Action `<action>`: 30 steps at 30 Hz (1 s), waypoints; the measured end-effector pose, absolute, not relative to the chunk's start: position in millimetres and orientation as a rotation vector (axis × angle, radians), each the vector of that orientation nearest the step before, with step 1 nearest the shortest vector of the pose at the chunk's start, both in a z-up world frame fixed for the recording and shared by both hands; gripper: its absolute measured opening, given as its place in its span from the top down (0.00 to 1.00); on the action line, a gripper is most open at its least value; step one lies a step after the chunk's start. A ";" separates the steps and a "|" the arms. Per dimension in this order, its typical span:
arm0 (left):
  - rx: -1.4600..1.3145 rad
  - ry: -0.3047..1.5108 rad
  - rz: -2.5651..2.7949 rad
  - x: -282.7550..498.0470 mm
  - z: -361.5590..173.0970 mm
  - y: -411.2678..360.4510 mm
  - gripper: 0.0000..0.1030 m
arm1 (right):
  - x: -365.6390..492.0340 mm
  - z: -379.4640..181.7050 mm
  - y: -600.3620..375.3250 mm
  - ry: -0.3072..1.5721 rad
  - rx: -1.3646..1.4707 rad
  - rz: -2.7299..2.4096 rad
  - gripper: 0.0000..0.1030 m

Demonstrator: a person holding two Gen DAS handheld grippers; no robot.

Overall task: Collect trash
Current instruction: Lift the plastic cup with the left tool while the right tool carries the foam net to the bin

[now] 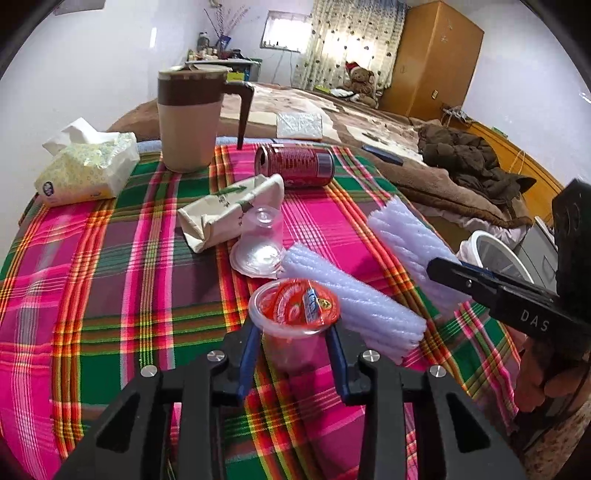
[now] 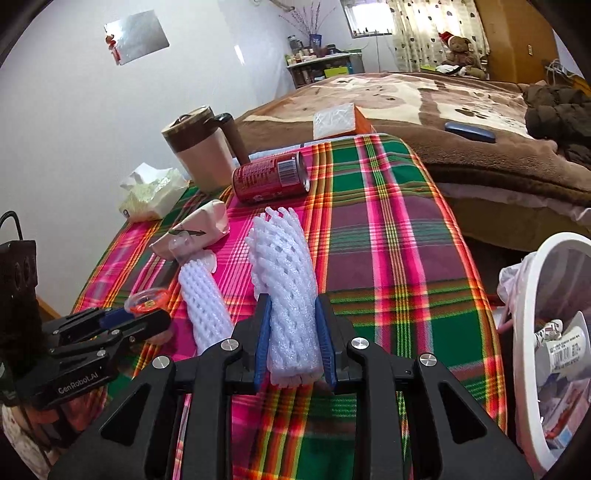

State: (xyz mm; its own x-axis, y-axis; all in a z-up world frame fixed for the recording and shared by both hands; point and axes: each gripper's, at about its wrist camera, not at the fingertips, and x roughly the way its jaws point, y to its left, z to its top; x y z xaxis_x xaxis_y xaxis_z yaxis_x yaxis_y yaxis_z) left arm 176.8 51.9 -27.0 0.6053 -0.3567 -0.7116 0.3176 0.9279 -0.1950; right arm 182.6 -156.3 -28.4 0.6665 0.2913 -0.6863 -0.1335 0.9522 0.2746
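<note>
The right gripper [image 2: 293, 343] is clamping a foam net sleeve [image 2: 286, 280], its long axis running away along the fingers; the white bin [image 2: 532, 295] is sitting just right of the desk [image 2: 406, 258]. The left gripper [image 1: 293, 354] is squeezing a jelly cup [image 1: 293, 314].

A lived-in home bedroom was indicated by a blanket-covered bed [image 2: 424, 99], a teddy bear [image 1: 361, 83], a wooden wardrobe [image 1: 436, 59], curtains [image 1: 351, 33] and a plaid-clothed counter [image 2: 399, 236].
</note>
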 end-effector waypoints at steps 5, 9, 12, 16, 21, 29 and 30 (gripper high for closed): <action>-0.065 0.805 -0.375 170.4 -20.3 50.8 0.66 | 174.0 -23.1 -161.7 0.787 0.212 0.238 0.76; -0.064 0.791 -0.373 167.9 -16.8 47.4 0.66 | 167.9 -19.7 -166.8 0.773 0.216 0.234 0.76; -0.068 0.781 -0.374 164.3 -14.1 45.1 0.66 | 164.1 -16.9 -170.4 0.763 0.223 0.229 0.76; -0.063 0.762 -0.386 158.3 -7.3 39.8 0.66 | 158.8 -13.7 -175.4 0.749 0.232 0.222 0.76; -0.055 0.737 -0.404 153.7 1.5 29.5 0.66 | 151.5 -8.9 -185.4 0.732 0.242 0.204 0.76; -0.037 0.698 -0.461 147.7 16.6 -0.1 0.66 | 136.7 5.4 -212.4 0.683 0.251 0.147 0.76; -0.032 0.692 -0.471 147.1 18.5 -5.3 0.66 | 134.8 6.8 -216.4 0.677 0.250 0.137 0.76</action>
State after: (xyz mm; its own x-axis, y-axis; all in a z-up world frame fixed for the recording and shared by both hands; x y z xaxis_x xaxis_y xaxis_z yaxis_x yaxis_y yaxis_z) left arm 147.1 -5.3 18.5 0.6699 -0.4278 -0.6068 0.4070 0.8951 -0.1818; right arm 134.8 -216.4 6.8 0.7717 0.2059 -0.6017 -0.0440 0.9611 0.2725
